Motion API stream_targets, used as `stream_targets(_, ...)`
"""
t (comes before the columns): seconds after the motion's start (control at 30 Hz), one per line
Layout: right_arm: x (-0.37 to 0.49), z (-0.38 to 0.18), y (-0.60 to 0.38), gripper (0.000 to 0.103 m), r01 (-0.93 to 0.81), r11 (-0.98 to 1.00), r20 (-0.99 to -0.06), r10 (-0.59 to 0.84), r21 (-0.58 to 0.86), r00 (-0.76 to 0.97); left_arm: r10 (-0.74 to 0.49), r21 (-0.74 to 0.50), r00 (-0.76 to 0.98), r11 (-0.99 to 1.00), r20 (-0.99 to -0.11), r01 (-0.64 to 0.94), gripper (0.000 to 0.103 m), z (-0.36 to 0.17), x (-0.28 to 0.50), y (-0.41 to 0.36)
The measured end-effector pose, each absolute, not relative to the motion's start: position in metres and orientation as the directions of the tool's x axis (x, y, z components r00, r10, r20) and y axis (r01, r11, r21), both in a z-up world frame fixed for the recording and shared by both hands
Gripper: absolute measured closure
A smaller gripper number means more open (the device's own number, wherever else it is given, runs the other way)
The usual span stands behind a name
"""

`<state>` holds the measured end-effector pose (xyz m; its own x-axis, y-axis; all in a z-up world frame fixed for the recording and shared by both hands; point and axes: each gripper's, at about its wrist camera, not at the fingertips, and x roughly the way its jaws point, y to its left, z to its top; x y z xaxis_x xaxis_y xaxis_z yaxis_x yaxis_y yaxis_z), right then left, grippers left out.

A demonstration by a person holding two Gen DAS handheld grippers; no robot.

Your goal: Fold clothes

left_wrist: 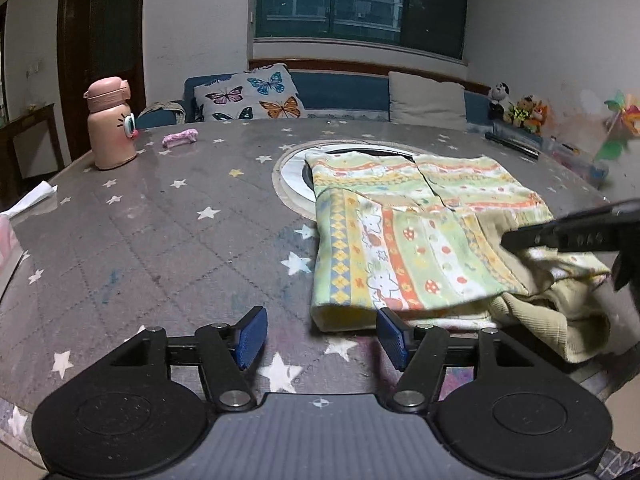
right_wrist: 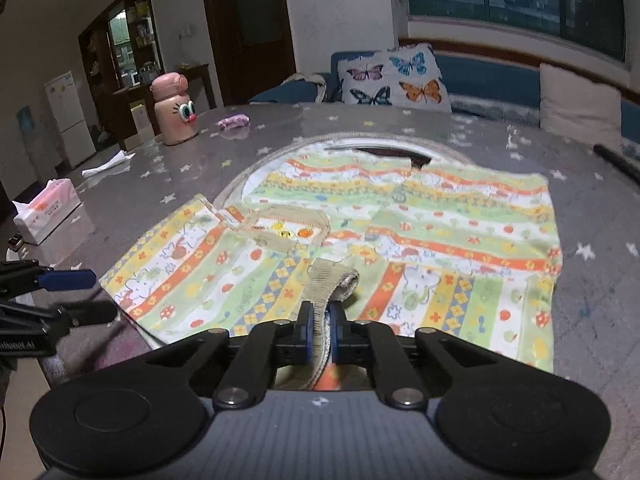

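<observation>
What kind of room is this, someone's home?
Most likely a family living or dining room: a sofa with a butterfly cushion sits behind the star-patterned table, stuffed toys line the wall, and a fridge stands in the next room.

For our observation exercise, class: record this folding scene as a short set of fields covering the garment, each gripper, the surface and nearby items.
garment: striped yellow-green-orange printed baby top, partly folded, lying flat
left gripper: open, empty, beside the garment's near corner
right gripper: shut on the garment's beige ribbed cuff
surface: grey star-patterned table
nearby: pink cartoon-face bottle; pink-and-white tissue box
</observation>
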<state>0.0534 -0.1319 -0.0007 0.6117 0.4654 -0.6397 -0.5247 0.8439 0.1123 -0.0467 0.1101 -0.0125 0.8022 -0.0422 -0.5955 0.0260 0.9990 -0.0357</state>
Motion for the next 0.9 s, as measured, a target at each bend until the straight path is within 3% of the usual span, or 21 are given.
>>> stream_targets(0.6,0.044,0.089,-0.138,0.096,-0.561,0.828,-0.449,0.506,0.013,0.737,0.035,0.06,0.806,0.998,-0.59,0.001,0.039,-0.021,-0.038,0.097)
stream_targets(0.73,0.043,0.083,-0.15,0.096,-0.515,0.857,-0.455,0.464,0.016,0.76,0.04,0.07,0.805,0.998,-0.592,0.001,0.039,-0.021,-0.041,0.098)
stream_targets(0.9,0.056,0.039,-0.161,0.096,-0.435,0.9,-0.555,0.381,0.038,0.74,0.045,0.075,0.799,0.997,-0.6,0.0,0.039,-0.02,-0.042,0.099)
